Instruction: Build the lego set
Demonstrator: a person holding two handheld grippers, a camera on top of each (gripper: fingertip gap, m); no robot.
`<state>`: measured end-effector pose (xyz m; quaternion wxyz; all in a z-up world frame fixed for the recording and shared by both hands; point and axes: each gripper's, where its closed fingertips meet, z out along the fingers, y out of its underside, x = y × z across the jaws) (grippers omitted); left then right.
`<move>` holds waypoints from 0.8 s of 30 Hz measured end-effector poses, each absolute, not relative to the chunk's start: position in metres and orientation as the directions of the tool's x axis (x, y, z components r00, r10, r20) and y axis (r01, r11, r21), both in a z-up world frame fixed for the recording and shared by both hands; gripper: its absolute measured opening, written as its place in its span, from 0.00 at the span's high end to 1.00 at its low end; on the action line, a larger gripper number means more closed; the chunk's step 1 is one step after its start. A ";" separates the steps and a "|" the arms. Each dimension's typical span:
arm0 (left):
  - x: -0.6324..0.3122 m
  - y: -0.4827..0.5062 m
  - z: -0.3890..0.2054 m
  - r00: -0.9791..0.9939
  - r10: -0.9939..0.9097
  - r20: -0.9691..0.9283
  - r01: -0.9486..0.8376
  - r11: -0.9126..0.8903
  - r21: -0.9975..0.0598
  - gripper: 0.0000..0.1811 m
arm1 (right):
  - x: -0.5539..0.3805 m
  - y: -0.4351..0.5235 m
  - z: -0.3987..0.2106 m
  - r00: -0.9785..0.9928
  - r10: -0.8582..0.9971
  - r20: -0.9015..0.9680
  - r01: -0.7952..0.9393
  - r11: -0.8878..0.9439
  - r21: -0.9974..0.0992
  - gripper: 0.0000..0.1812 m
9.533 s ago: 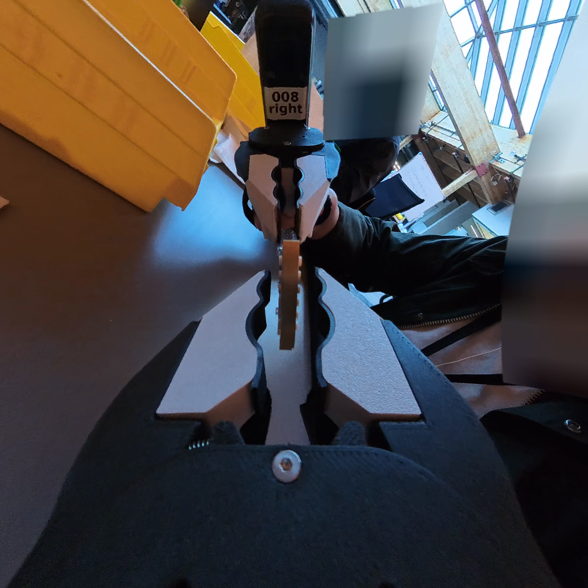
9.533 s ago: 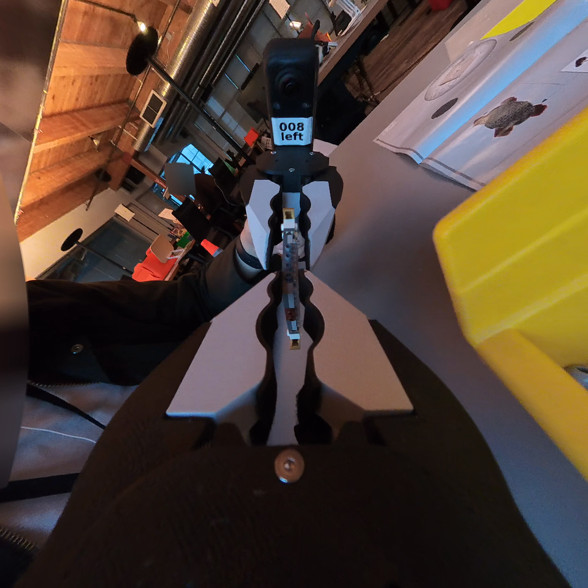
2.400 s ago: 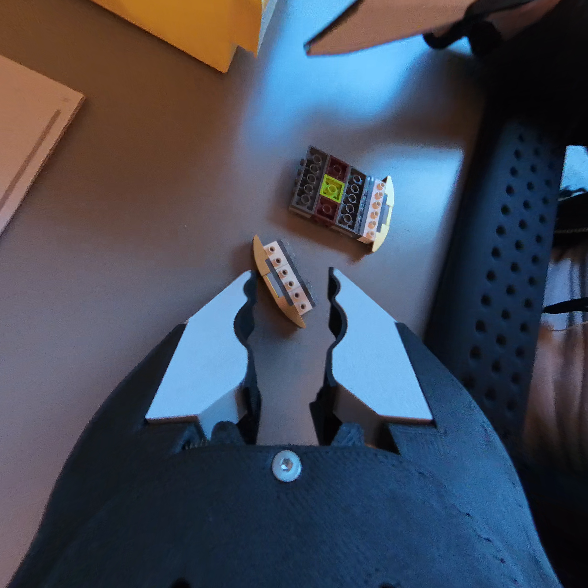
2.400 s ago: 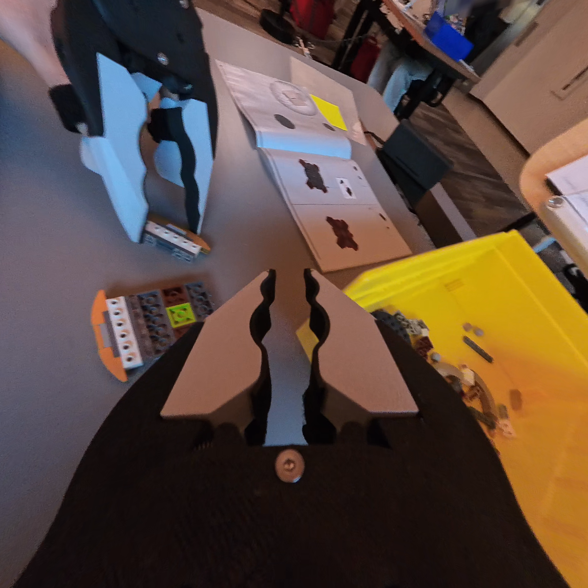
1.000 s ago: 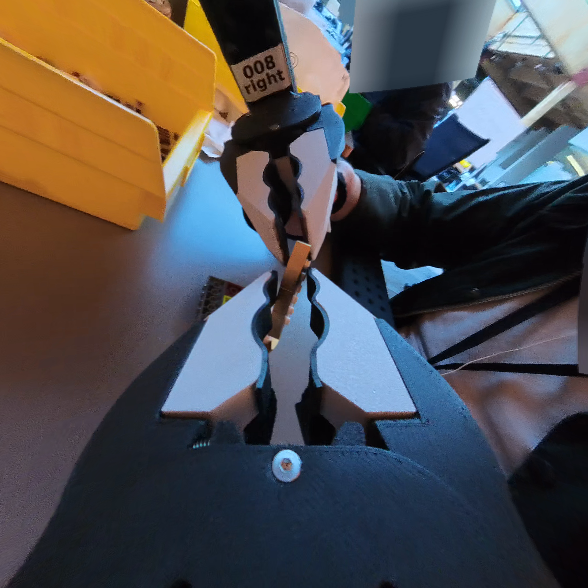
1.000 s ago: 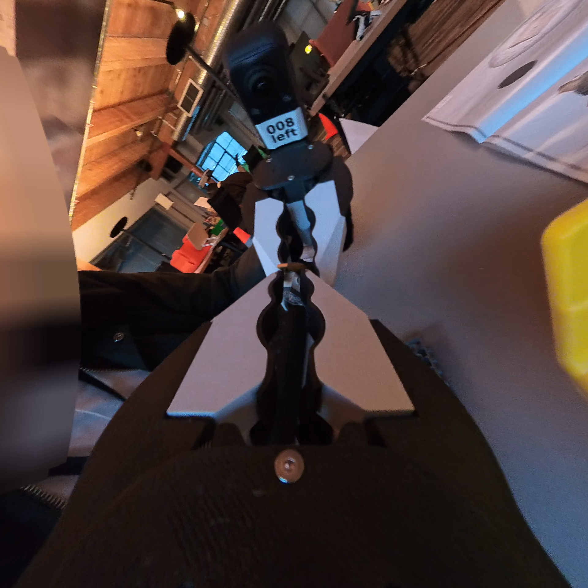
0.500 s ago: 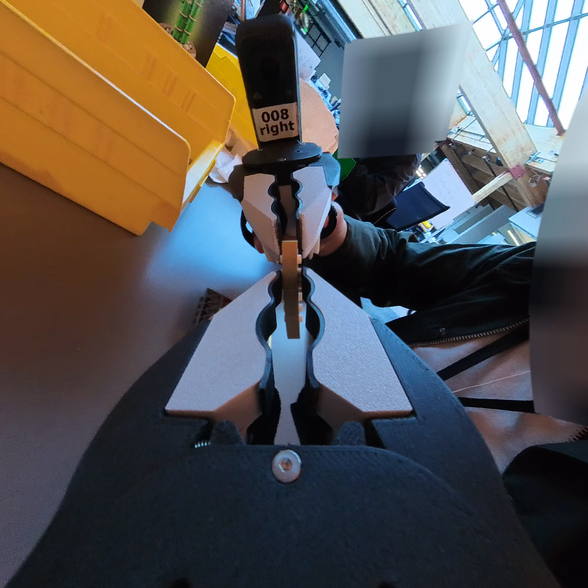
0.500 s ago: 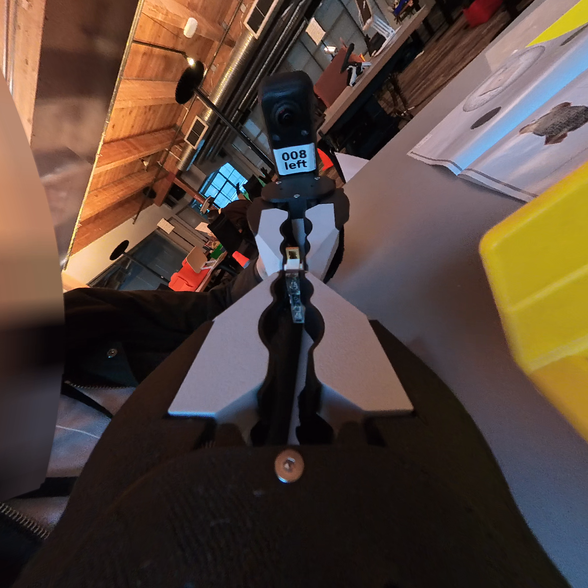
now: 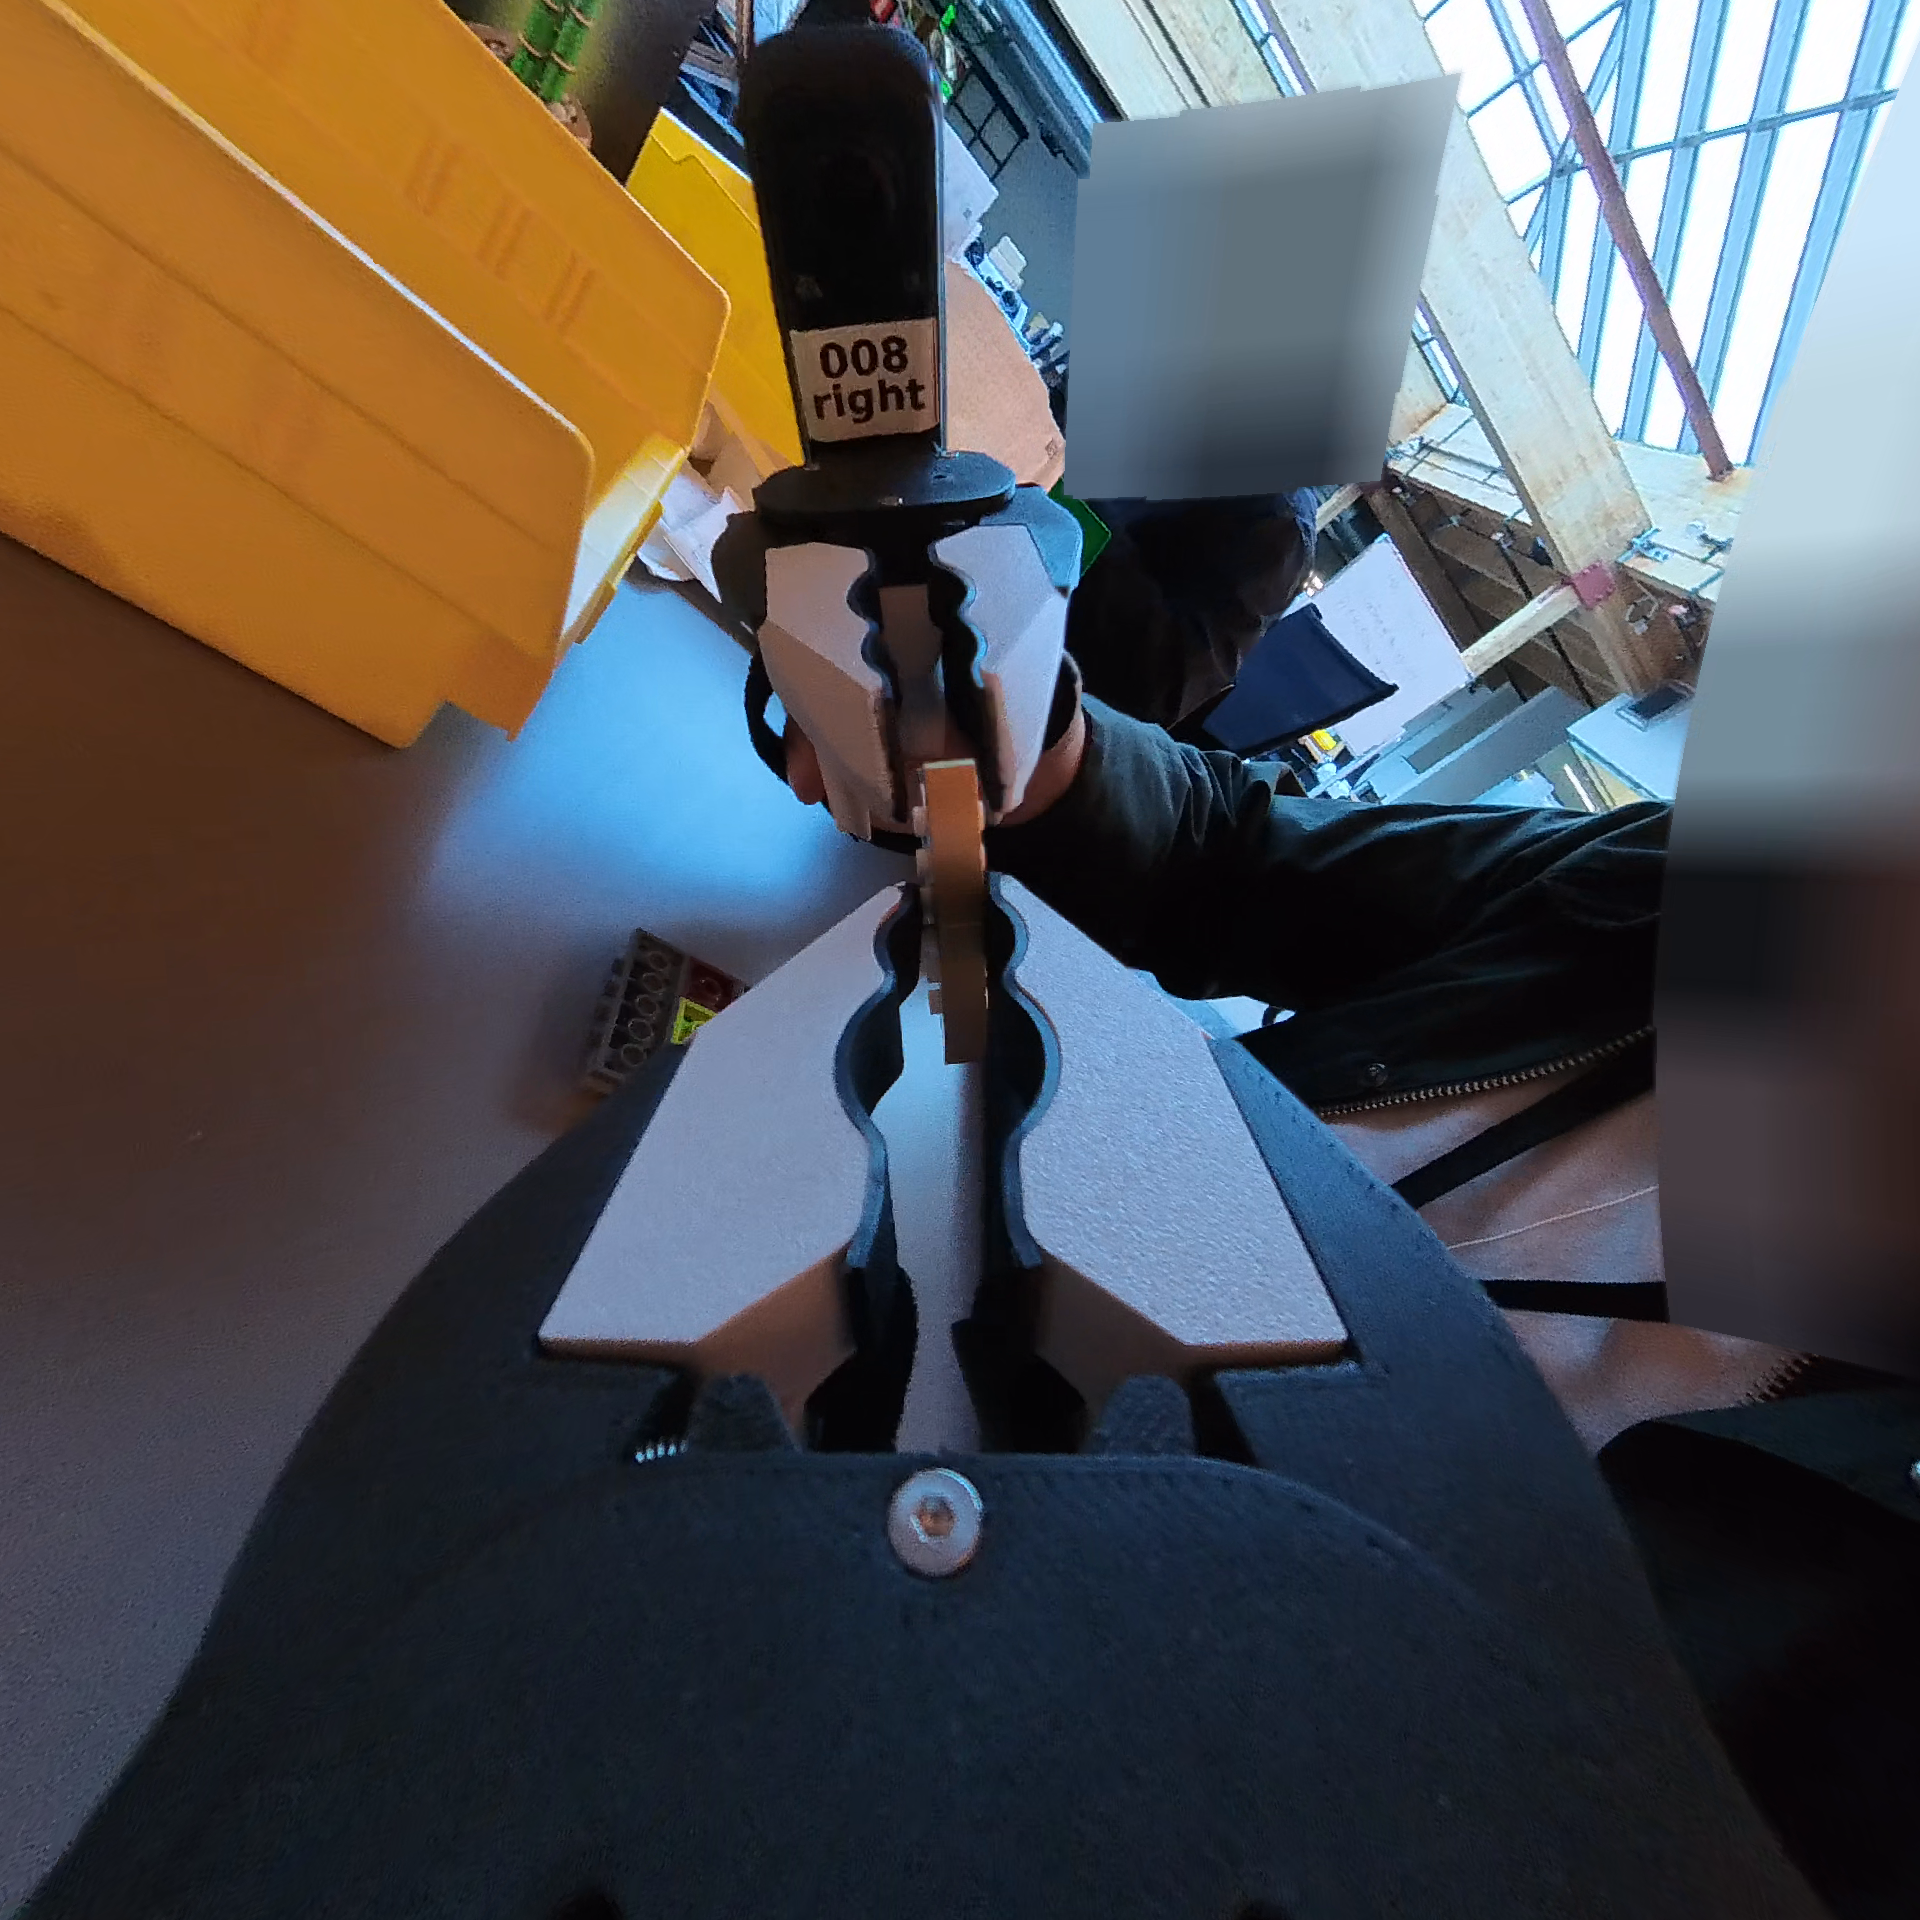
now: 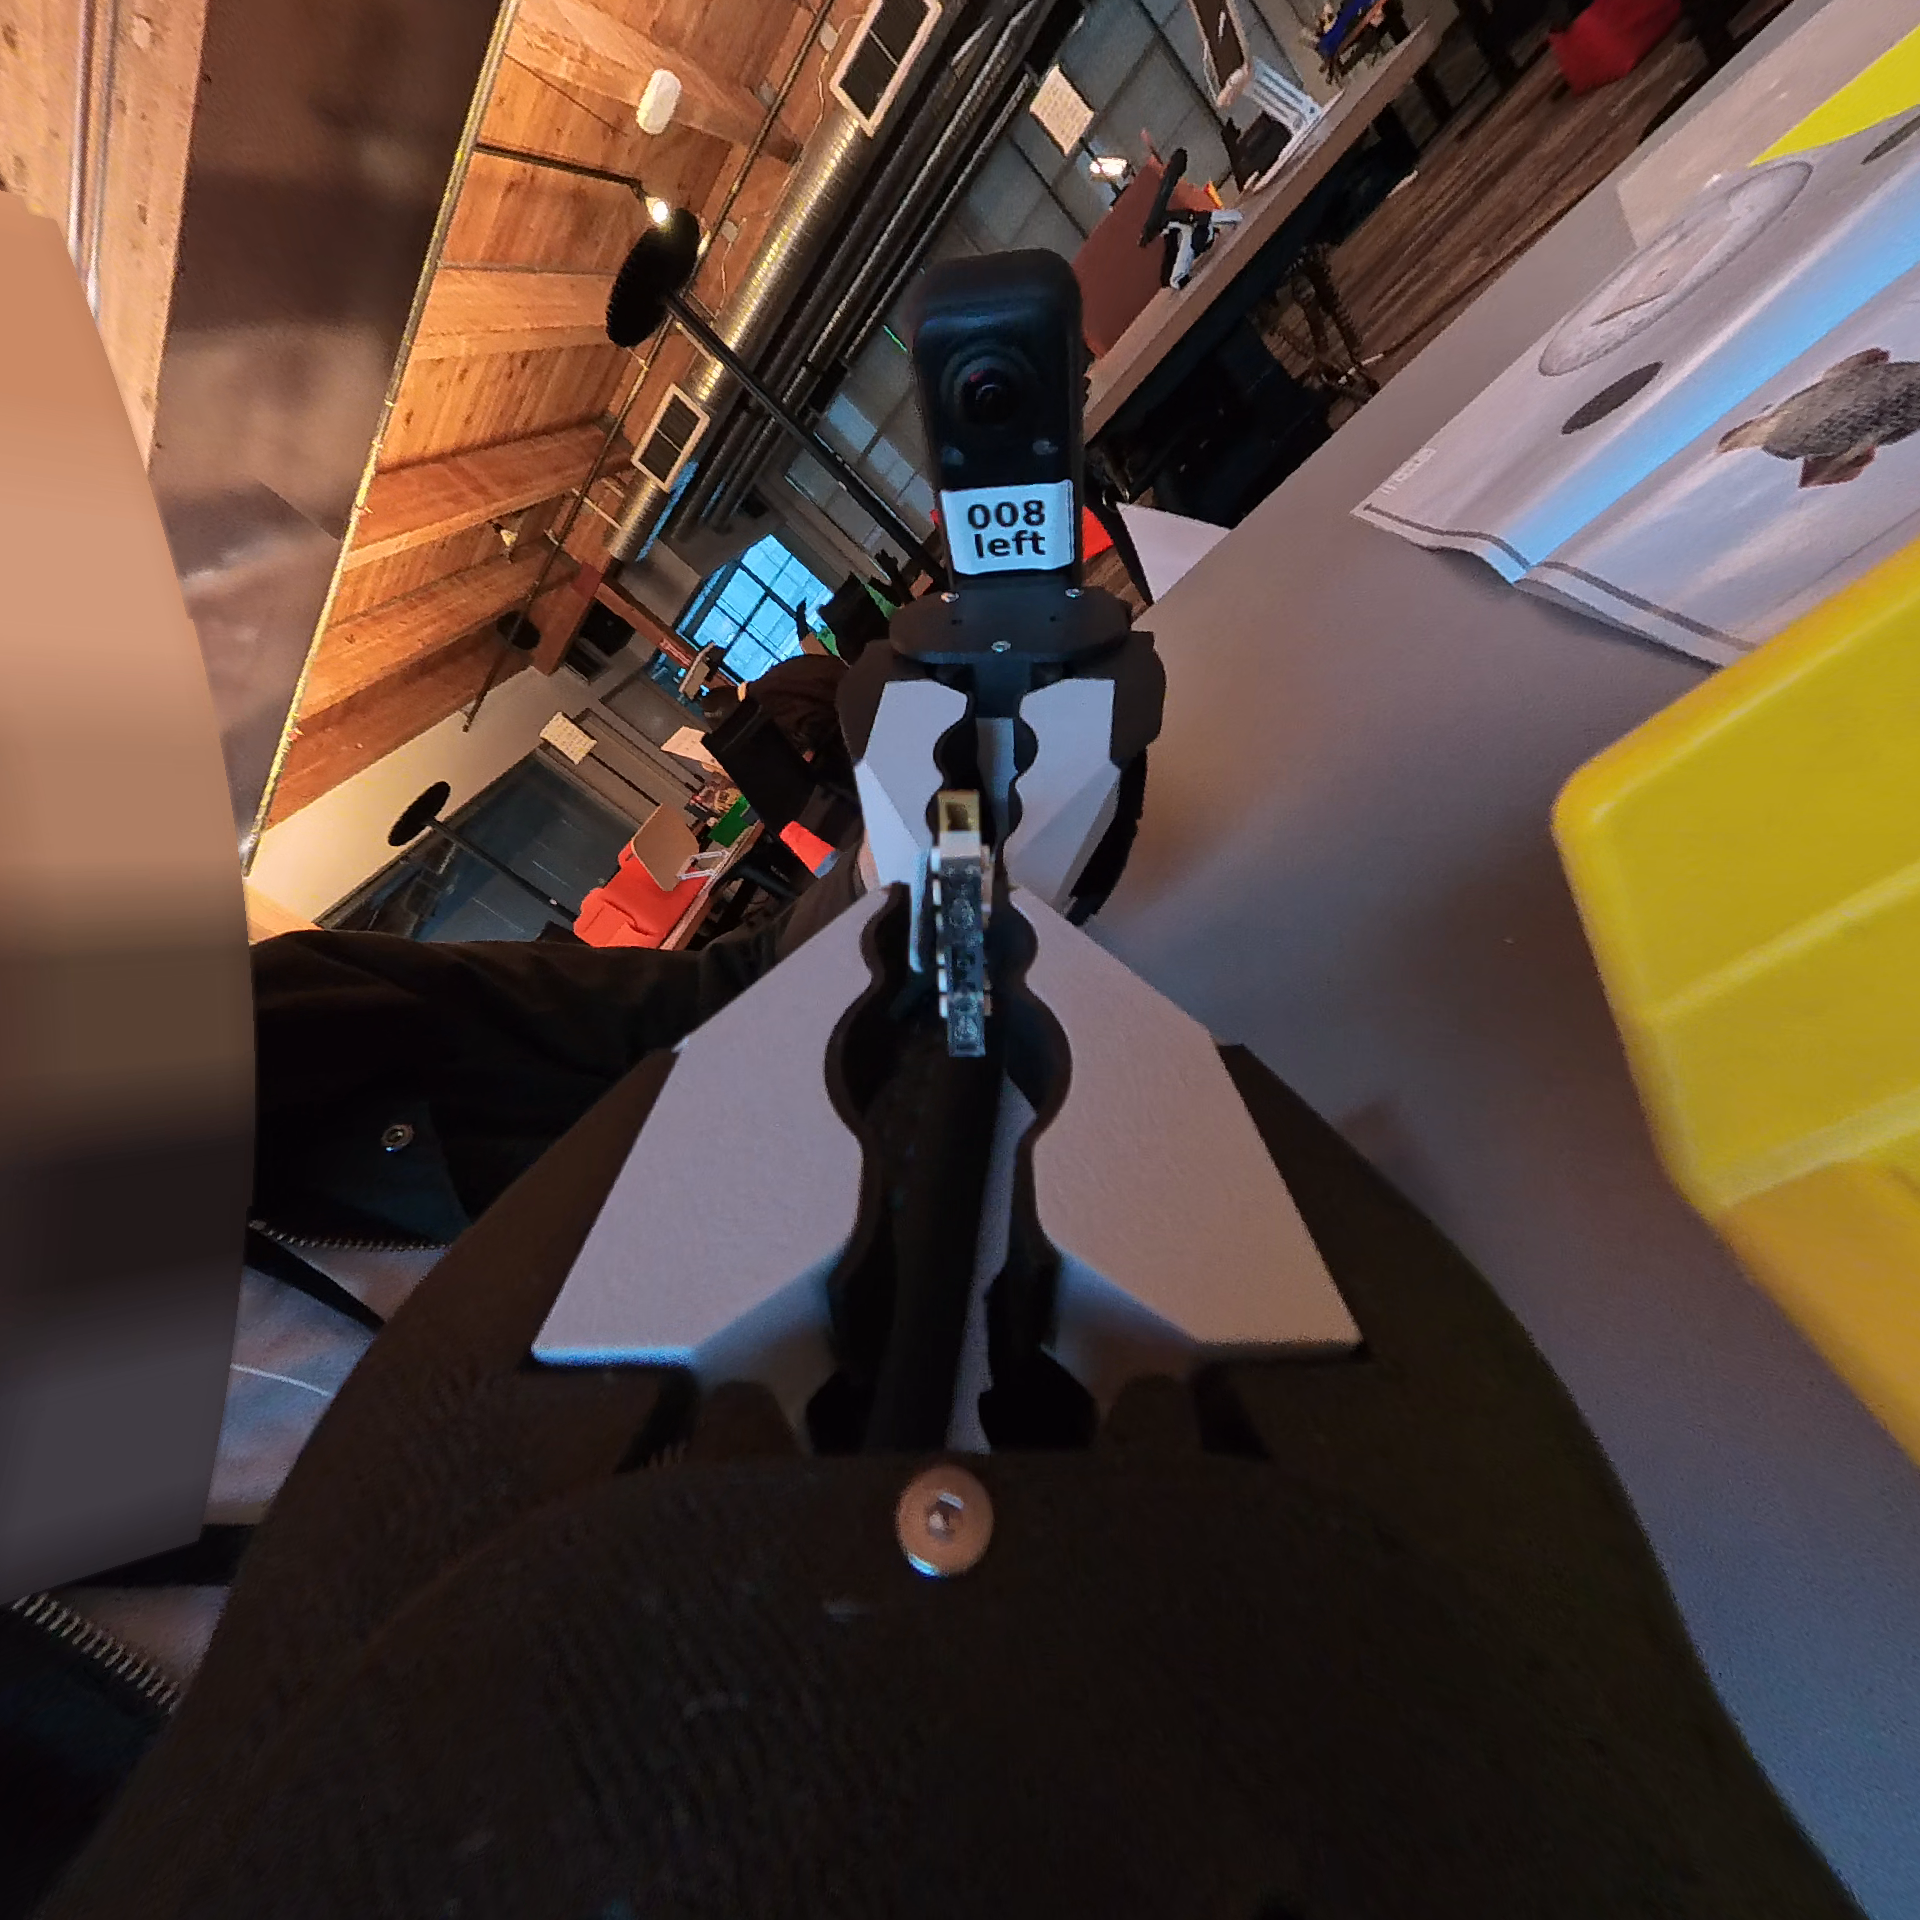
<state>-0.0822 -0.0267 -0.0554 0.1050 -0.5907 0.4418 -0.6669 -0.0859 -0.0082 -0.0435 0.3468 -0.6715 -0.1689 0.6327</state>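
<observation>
Table (image 9: pixel 260 1039): grey top under both grippers.
Yellow bins (image 9: pixel 312 343): stacked, far left beyond the left fingers; one more yellow bin (image 10: pixel 1766 935) just right of the right fingers.
Booklet (image 10: pixel 1714 499): open, flat on table, far right past the right fingertips.
Left gripper (image 9: pixel 951 904): fingers closed on the tan lego strip (image 9: pixel 958 914), strip edge-on, running back between the tips.
Right gripper (image 10: pixel 956 914): faces the left one tip to tip, fingers pinched on the strip's other end, seen as white-grey studs (image 10: pixel 961 956); grip looks firm, contact partly hidden.
Strip position: held in the air between both fingertip pairs, above the table.
Lego assembly (image 9: pixel 655 1013): grey with red and yellow-green bricks, on table just left of the left finger, part hidden behind it.
</observation>
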 end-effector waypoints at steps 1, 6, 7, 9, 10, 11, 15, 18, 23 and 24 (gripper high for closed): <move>-0.083 -0.026 -0.054 -0.283 -0.654 0.702 -0.377 -0.597 -0.708 0.95 | -0.086 -0.008 -0.046 0.153 0.669 -0.728 -0.201 -0.700 -0.686 0.94; -0.083 -0.027 -0.055 -0.286 -0.638 0.715 -0.387 -0.606 -0.695 0.94 | -0.091 -0.010 -0.049 0.175 0.694 -0.698 -0.169 -0.678 -0.716 0.96; -0.083 -0.028 -0.055 -0.287 -0.638 0.715 -0.391 -0.603 -0.695 0.95 | -0.091 -0.010 -0.048 0.175 0.697 -0.696 -0.177 -0.673 -0.718 0.96; -0.082 -0.028 -0.055 -0.286 -0.635 0.718 -0.392 -0.606 -0.692 0.95 | -0.089 -0.009 -0.047 0.169 0.693 -0.701 -0.185 -0.676 -0.713 0.97; -0.082 -0.028 -0.055 -0.288 -0.631 0.721 -0.395 -0.607 -0.689 0.95 | -0.089 -0.009 -0.047 0.165 0.690 -0.705 -0.185 -0.681 -0.709 0.97; -0.083 -0.029 -0.055 -0.291 -0.626 0.723 -0.396 -0.610 -0.687 0.95 | -0.090 -0.010 -0.047 0.157 0.686 -0.710 -0.183 -0.686 -0.704 0.97; -0.085 -0.036 -0.047 -0.348 -0.578 0.738 -0.399 -0.621 -0.675 0.95 | -0.091 -0.016 -0.042 0.111 0.684 -0.721 -0.163 -0.703 -0.692 0.98; -0.089 -0.044 -0.037 -0.415 -0.509 0.754 -0.405 -0.638 -0.655 0.95 | -0.094 -0.024 -0.032 0.041 0.685 -0.727 -0.154 -0.715 -0.682 0.97; -0.095 -0.050 -0.023 -0.495 -0.413 0.765 -0.408 -0.667 -0.624 0.95 | -0.090 -0.031 -0.011 -0.095 0.671 -0.736 -0.207 -0.736 -0.644 0.97; -0.096 -0.049 -0.023 -0.497 -0.404 0.768 -0.409 -0.671 -0.618 0.95 | -0.087 -0.031 -0.007 -0.119 0.667 -0.736 -0.220 -0.740 -0.636 0.97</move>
